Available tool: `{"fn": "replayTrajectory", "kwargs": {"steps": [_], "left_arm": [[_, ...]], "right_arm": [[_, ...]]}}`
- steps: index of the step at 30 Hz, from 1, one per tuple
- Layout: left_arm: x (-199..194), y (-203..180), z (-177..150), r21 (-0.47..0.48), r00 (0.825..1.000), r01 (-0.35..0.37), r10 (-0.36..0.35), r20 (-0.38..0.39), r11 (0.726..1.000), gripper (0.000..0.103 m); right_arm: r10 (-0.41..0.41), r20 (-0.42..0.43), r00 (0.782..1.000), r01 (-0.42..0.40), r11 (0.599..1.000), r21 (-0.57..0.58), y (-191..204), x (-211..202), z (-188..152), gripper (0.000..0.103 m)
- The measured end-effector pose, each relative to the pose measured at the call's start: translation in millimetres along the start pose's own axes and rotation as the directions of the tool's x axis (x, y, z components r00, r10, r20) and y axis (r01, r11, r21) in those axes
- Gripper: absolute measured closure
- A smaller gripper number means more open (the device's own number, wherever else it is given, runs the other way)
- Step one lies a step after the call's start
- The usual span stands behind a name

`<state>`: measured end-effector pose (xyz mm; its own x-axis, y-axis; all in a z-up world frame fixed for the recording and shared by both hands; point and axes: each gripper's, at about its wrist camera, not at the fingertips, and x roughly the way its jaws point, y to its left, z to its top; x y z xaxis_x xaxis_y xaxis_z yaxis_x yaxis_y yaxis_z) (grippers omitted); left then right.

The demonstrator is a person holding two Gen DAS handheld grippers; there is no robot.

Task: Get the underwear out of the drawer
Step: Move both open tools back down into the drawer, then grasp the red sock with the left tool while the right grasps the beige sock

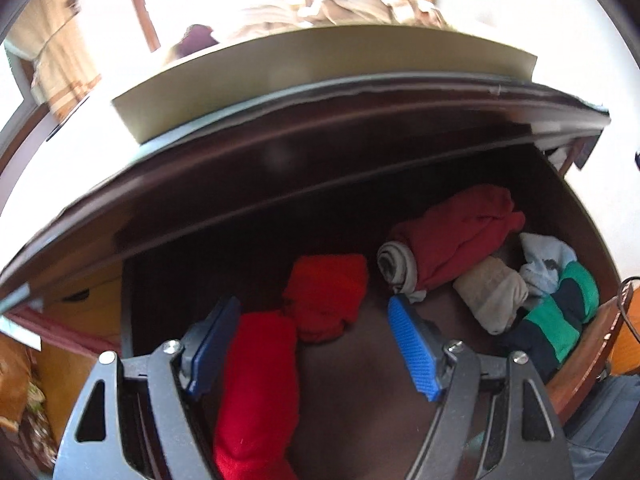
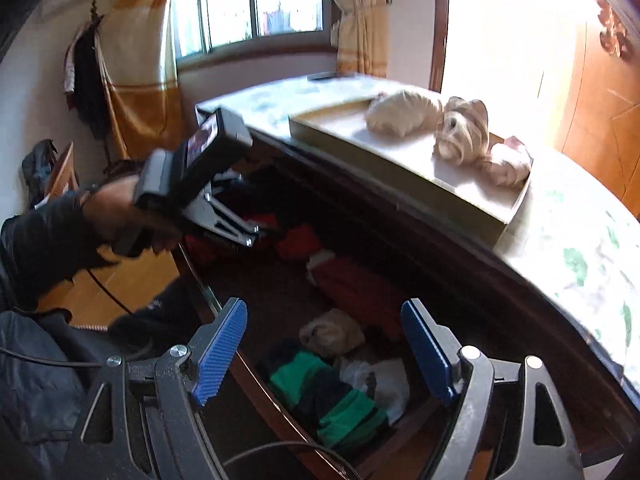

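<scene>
The dark wooden drawer (image 1: 360, 384) stands pulled out, with several rolled pieces of underwear in it. My left gripper (image 1: 314, 344) is open low over the drawer's left part. A bright red roll (image 1: 256, 380) lies between its fingers, close to the left pad and not pinched. An orange-red roll (image 1: 326, 296) lies just beyond it. Further right are a dark red roll (image 1: 452, 240), a beige roll (image 1: 492, 300) and a green-and-navy piece (image 1: 560, 320). My right gripper (image 2: 326, 344) hangs open above the beige roll (image 2: 332, 334) and the green-and-navy piece (image 2: 324, 396), holding nothing. A hand (image 2: 116, 216) holds the left gripper (image 2: 262, 232).
A shallow cardboard box (image 2: 400, 172) with three beige rolled pieces (image 2: 464, 132) sits on the dresser's marble-patterned top (image 2: 580, 248), right above the drawer. The dresser's overhanging edge (image 1: 280, 168) closes in the drawer's back. A cable (image 2: 108, 292) trails at the left.
</scene>
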<state>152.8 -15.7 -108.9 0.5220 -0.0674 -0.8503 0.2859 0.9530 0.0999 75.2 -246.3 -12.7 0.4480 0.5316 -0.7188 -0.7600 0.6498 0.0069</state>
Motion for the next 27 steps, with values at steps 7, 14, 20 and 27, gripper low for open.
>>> {"fn": "replayTrajectory", "kwargs": {"steps": [7,14,20,27], "left_arm": [[37,-20,19,0.097,0.992,0.024,-0.012,-0.127,0.995,0.035],[69,-34,27,0.179,0.971,0.065,-0.02,-0.24,0.982,0.044],[78,-32,31,0.167,0.969,0.083,-0.041,-0.243,0.983,0.045],[89,-50,33,0.252,0.965,0.003,0.064,-0.255,0.968,0.056]], "right_arm": [[0.037,-0.119,0.992,-0.021,0.99,0.137,-35,47,-18,0.022],[0.134,-0.215,0.967,-0.103,0.983,0.153,-34,94,-22,0.022],[0.134,-0.247,0.96,-0.104,0.986,0.131,-33,112,-16,0.022],[0.134,-0.34,0.931,-0.107,0.99,0.097,-19,142,-14,0.022]]}}
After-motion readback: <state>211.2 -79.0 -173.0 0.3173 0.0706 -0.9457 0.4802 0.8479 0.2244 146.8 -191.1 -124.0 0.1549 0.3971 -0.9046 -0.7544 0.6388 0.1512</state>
